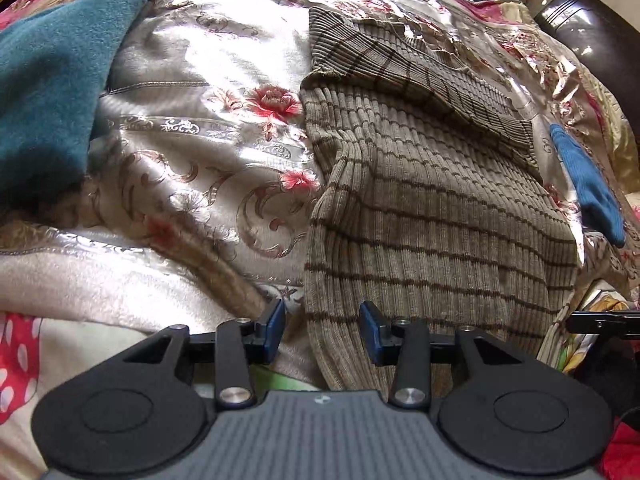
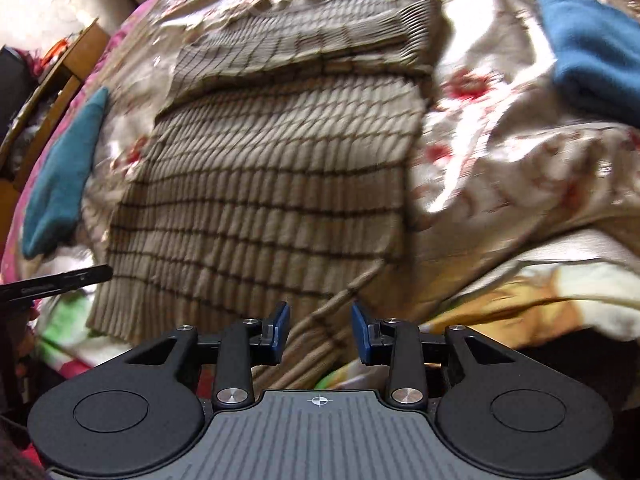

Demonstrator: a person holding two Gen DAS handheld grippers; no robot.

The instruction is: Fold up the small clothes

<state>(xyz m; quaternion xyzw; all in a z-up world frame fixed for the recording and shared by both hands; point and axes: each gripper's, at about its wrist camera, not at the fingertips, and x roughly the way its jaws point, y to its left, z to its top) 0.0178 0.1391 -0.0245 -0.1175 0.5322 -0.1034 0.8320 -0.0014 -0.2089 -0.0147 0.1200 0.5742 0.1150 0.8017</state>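
Sweater (image 1: 432,216): ribbed beige knit with thin brown stripes, spread on the bed, one sleeve folded across the top.
Bedspread (image 1: 208,128): shiny satin, red floral pattern, rumpled.
Left gripper (image 1: 322,330): half open, empty, blue pads straddling the sweater's near-left edge.
Right gripper (image 2: 319,330): half open, empty, above the hem corner.
Towel (image 2: 592,48): folded, teal, fuzzy.
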